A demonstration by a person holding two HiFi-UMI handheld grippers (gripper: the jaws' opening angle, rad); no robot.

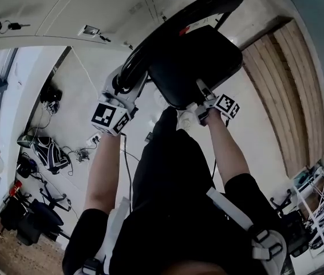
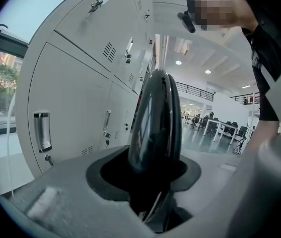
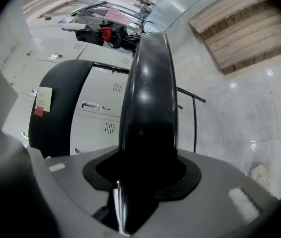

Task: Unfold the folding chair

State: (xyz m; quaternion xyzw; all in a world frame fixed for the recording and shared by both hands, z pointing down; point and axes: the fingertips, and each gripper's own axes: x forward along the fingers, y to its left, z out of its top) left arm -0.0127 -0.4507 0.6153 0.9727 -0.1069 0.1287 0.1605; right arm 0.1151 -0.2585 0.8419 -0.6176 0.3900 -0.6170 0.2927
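Note:
The black folding chair hangs in front of me, held off the floor between both grippers. Its curved backrest arcs over the flat seat. My left gripper is shut on the backrest's padded edge, which fills the gap between the jaws. My right gripper is shut on the near edge of the seat. In the right gripper view the backrest stands to the left and carries a small paper label. The chair's legs are hidden.
Grey metal lockers stand close behind the chair. Wooden steps rise at the right. Bags and cables lie on the floor at the left, and a wire cart stands at the lower right. My own dark clothing fills the lower middle.

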